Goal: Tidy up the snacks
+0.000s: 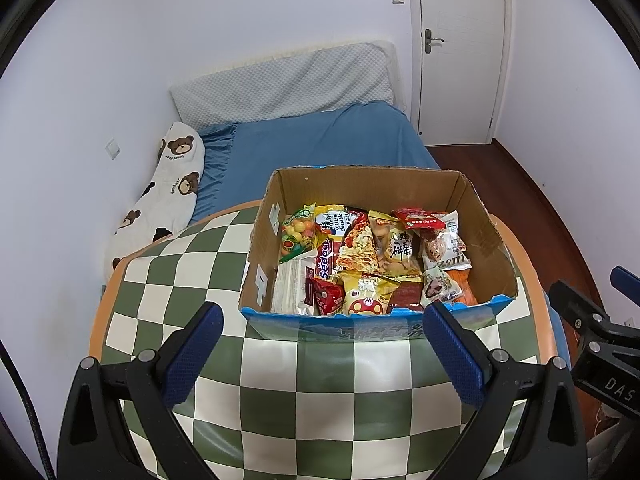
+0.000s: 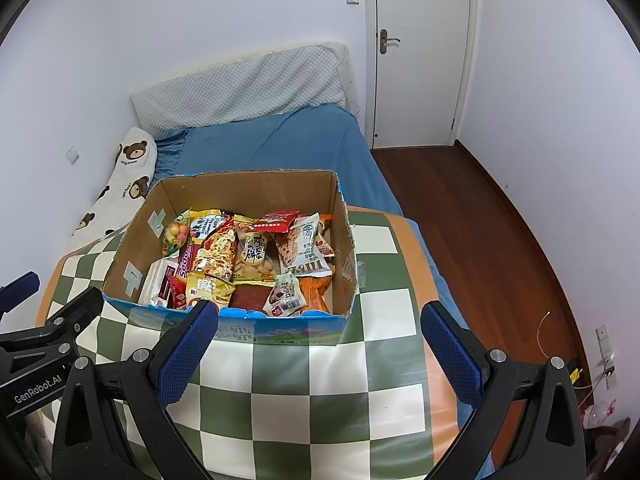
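Left wrist view: showed a cardboard box (image 1: 476,204) crammed with bright snack packets (image 1: 360,252) on a checkered mat (image 1: 304,392). Held both the left gripper (image 1: 324,348) and right gripper (image 2: 320,344) spread wide, gripping nothing.

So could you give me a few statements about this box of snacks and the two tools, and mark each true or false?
1. The cardboard box sits on a green-and-white checkered surface. True.
2. The left tool grips a snack packet. False: it is open and holds nothing.
3. The box is empty. False: snack packets fill it.
4. The right tool is open. True.
5. The door stands wide open. False: it is closed.
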The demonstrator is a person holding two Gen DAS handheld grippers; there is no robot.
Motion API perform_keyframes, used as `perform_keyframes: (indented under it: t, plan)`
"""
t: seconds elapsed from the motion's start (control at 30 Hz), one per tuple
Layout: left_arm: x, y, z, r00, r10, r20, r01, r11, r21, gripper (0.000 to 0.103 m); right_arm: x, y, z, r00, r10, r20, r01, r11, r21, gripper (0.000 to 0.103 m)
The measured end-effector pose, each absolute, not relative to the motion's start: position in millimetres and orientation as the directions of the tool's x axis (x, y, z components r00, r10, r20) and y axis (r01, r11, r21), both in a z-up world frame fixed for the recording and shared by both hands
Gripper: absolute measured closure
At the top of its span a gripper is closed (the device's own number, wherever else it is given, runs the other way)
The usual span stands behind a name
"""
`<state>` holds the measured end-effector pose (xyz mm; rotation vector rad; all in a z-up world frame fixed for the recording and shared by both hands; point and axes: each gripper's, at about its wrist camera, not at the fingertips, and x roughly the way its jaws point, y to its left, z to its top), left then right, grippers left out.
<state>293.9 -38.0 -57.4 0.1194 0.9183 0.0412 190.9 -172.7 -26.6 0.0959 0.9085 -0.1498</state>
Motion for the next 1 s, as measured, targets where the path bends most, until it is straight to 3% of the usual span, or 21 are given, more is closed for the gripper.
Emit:
perform_keyframes:
  t: [1.0]
  plan:
    - [289.8, -37.0, -50.2, 0.619, 0.086, -0.78, 0.015, 0.993, 0.121, 0.001, 185.5, -171.4, -19.2, 0.616, -0.085, -0.783, 0.164, 0.986, 0.022, 0.0]
